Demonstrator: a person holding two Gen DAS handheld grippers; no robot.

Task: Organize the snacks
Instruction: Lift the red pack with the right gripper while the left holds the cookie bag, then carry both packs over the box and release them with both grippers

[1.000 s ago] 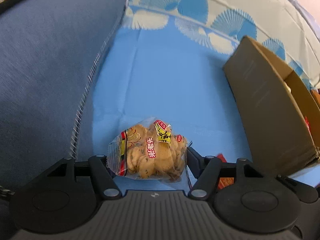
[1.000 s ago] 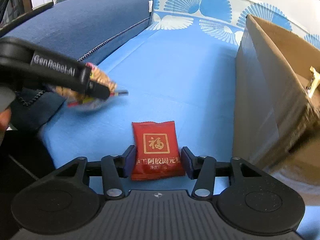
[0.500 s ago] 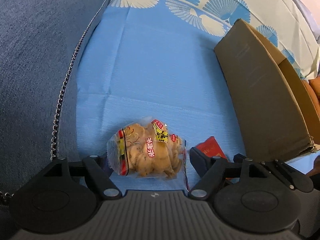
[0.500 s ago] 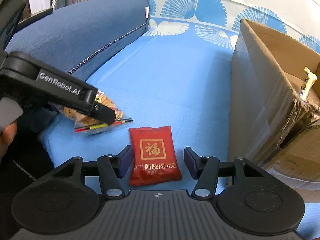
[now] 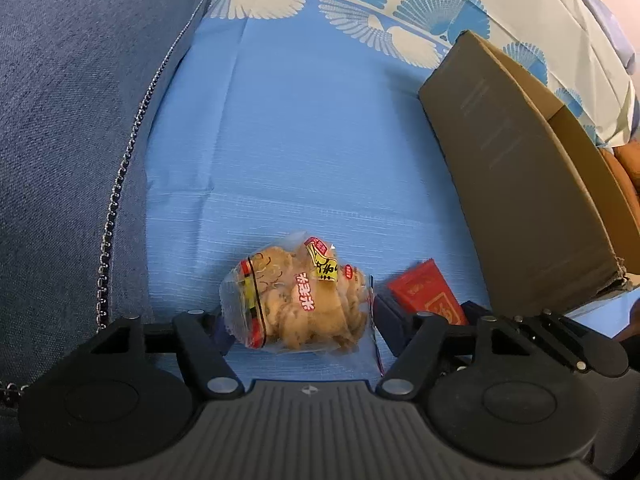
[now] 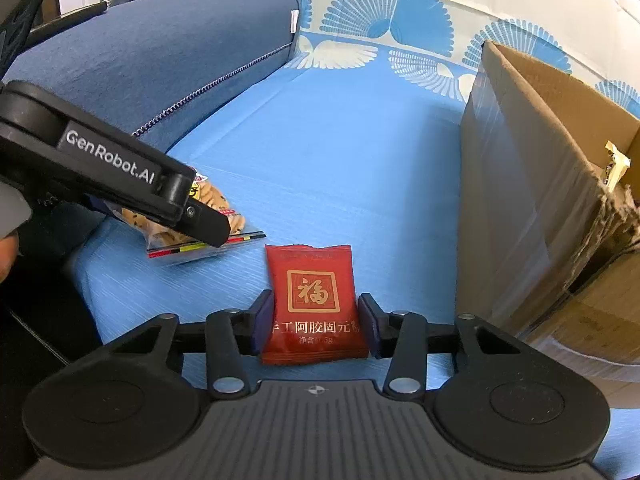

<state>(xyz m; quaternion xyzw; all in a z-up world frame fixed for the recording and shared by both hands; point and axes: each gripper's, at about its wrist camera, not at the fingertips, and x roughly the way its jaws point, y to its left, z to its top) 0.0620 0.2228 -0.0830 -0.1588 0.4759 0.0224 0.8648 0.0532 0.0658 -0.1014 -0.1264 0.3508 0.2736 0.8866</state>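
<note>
A clear bag of golden crackers (image 5: 304, 304) lies on the light blue cloth (image 5: 300, 140). My left gripper (image 5: 300, 316) straddles it, jaws closing, with a pad against each side of the bag. In the right wrist view one of its black fingers (image 6: 200, 224) rests over the bag (image 6: 216, 200). Just right of it lies a flat red packet (image 6: 316, 300) with gold characters. My right gripper (image 6: 316, 320) is closing on it, and both pads touch its edges. The same packet (image 5: 424, 296) shows in the left wrist view.
An open cardboard box (image 6: 520, 200) stands at the right, with a wrapped snack (image 6: 616, 168) inside. A dark blue sofa cushion (image 5: 80, 120) with a zipper chain borders the cloth on the left. A person's hand (image 6: 6, 256) holds the left gripper.
The cracker bag came down from the air onto the cloth. Both grippers widened half a second ago and have narrowed again around their packs. The left camera tipped slightly.
</note>
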